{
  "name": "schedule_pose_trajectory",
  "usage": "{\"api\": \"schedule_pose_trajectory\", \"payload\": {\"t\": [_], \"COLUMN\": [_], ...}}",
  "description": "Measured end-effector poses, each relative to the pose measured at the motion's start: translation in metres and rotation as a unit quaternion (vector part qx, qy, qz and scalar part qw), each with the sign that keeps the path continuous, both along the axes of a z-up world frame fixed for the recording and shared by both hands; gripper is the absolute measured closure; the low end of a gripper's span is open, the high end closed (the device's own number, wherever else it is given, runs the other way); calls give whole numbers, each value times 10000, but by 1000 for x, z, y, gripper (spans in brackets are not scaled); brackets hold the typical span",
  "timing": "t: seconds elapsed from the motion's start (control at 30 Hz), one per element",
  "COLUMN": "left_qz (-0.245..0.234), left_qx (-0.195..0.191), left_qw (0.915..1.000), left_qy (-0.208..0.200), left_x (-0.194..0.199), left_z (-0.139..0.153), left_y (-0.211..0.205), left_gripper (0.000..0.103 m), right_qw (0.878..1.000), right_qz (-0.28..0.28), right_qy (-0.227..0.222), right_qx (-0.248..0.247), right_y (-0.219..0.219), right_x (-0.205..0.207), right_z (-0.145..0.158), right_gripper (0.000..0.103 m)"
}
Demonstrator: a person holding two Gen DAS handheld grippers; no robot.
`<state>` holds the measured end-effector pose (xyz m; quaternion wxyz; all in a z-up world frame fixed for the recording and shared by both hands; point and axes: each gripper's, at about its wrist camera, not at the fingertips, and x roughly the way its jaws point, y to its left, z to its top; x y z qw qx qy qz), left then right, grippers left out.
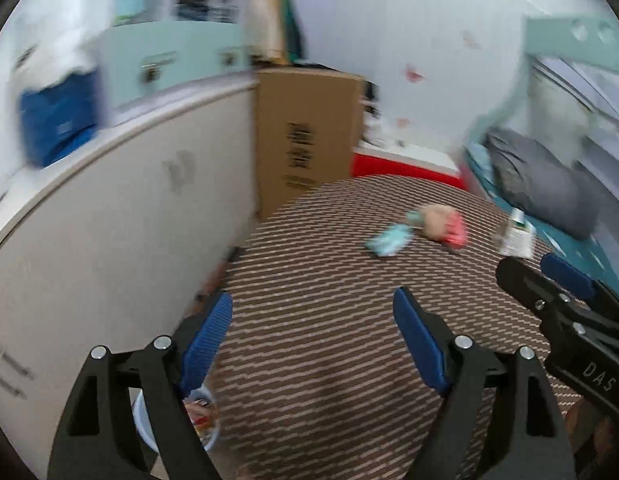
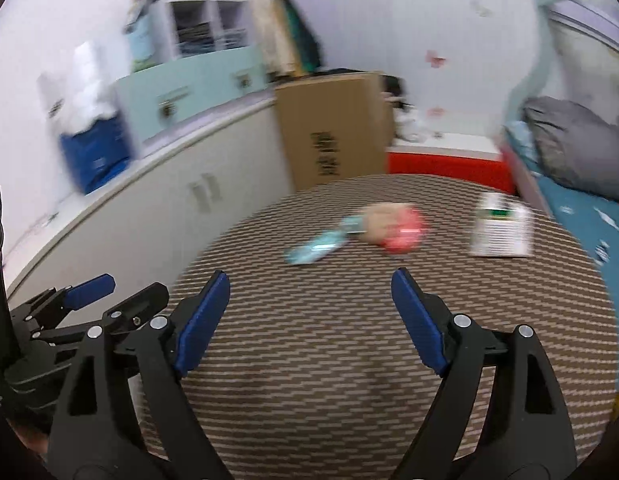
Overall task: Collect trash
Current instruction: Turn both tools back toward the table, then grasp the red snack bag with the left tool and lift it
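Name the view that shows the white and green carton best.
Right wrist view: the white and green carton stands whole and unobstructed on the striped table. In the left wrist view the carton is smaller, near the edge, partly behind the right gripper.

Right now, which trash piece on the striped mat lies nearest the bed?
The white box, standing alone at the mat's bed-side edge; the teal wrapper and pink-tan crumple lie mid-mat.

Teal wrapper [image 2: 315,247], pink-tan crumpled packet [image 2: 393,228], white carton [image 2: 501,230] on striped table [image 2: 329,360]
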<state>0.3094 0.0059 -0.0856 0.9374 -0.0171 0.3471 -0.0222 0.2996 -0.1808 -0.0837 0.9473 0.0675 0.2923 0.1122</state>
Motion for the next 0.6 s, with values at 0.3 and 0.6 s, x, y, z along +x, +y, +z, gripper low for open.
{"api": "schedule_pose_trajectory", "payload": {"t": [0.3,0.6], "left_qz": [-1168,-1589], "left_qx": [516,1233], "left_qw": [9917,9775], "left_qy": [165,639], "left_x": [75,146], "left_z": [-20,-61], "left_y": [-128,-193], "left_gripper": [22,51], "right_qw": [9946,9887], "right_qz": [-1002,-1333], "right_qy": [243,678], "right_qx": [-89,-51], "right_y": [-121,-171], "right_x": [36,85], "right_z": [-16,-47], "right_gripper": [19,19]}}
